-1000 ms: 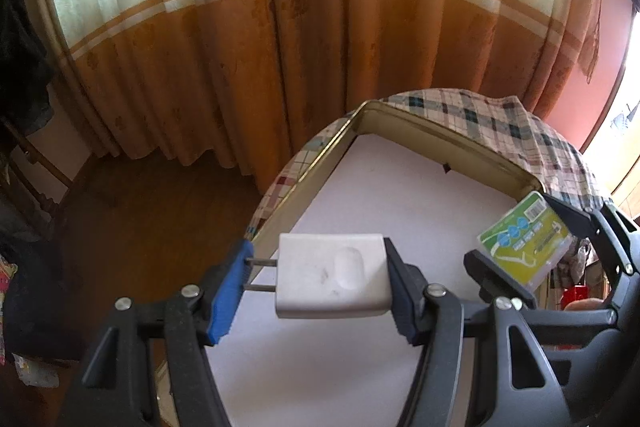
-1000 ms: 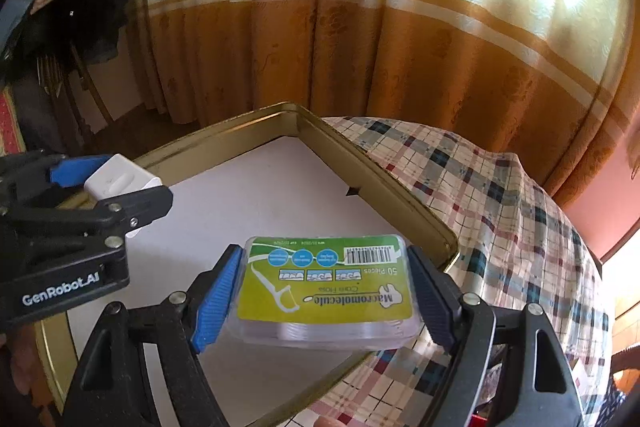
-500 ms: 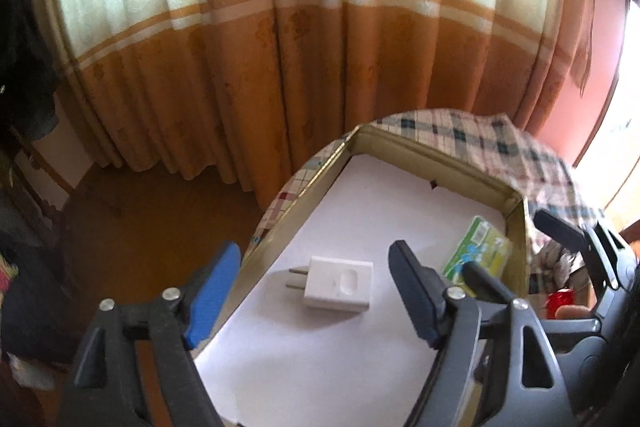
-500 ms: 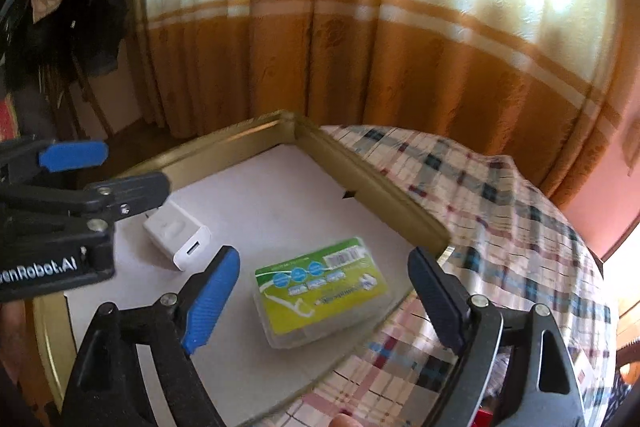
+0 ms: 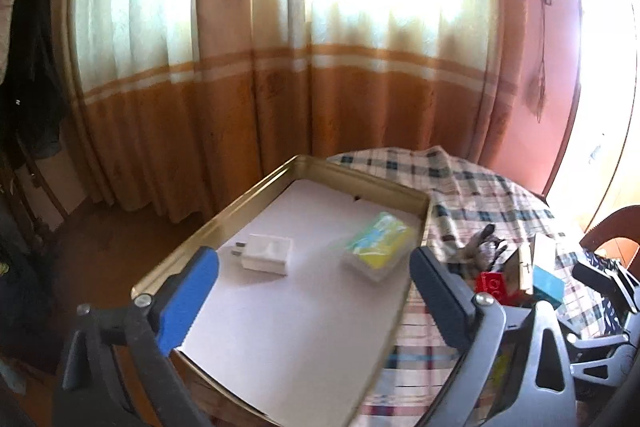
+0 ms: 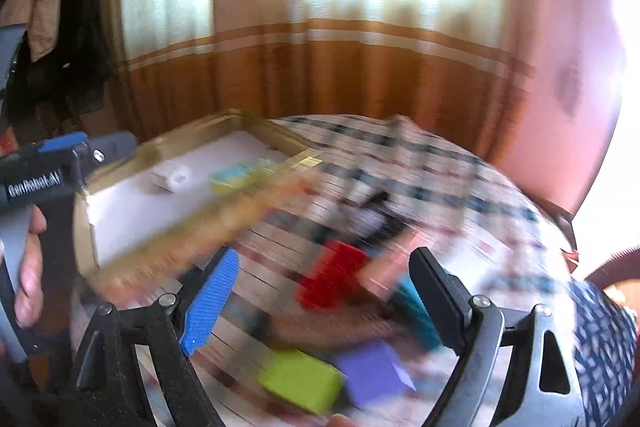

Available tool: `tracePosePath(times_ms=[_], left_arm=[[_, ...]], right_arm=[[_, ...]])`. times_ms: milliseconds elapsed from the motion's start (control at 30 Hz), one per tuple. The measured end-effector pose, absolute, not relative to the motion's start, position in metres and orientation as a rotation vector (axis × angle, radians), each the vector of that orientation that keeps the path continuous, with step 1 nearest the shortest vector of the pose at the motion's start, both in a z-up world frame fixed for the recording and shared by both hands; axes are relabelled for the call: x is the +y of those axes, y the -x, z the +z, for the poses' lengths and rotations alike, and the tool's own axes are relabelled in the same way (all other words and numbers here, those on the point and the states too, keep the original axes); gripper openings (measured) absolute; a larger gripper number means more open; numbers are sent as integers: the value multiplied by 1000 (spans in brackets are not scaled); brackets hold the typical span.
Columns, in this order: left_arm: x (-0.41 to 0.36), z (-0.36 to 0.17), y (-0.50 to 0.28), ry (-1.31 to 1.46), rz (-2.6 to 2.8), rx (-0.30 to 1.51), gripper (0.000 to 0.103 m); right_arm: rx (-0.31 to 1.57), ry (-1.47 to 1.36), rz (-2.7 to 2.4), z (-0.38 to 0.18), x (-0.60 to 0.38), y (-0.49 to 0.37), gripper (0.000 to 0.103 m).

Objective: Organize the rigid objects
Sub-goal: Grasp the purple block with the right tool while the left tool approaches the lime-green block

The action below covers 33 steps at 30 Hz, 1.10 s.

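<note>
Charger and floss box lie in tray, ahead between left gripper's fingers, charger left; small blocks lie between right gripper's fingers.

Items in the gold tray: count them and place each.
2. A white charger lies toward the tray's left side; a green floss box lies near its right wall. Nothing else shows on the white liner.
</note>
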State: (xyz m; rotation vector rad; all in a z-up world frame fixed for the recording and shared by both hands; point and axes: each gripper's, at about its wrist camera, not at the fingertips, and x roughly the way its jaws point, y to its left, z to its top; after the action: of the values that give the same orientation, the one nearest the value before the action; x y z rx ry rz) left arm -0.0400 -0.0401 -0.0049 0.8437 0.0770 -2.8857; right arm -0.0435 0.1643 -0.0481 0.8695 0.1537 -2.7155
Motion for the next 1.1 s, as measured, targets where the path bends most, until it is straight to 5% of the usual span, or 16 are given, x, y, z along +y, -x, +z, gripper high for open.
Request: tracePosePath(times_ms=[900,1100], left_arm=[[22,-45,4,-892,-2997,54,100],[32,-48,2,-914,-3023,27,100]], right_arm=[[266,-1117,-2584,-100,190,42,89],[261,-1159,-2545,-104,191,50,71]])
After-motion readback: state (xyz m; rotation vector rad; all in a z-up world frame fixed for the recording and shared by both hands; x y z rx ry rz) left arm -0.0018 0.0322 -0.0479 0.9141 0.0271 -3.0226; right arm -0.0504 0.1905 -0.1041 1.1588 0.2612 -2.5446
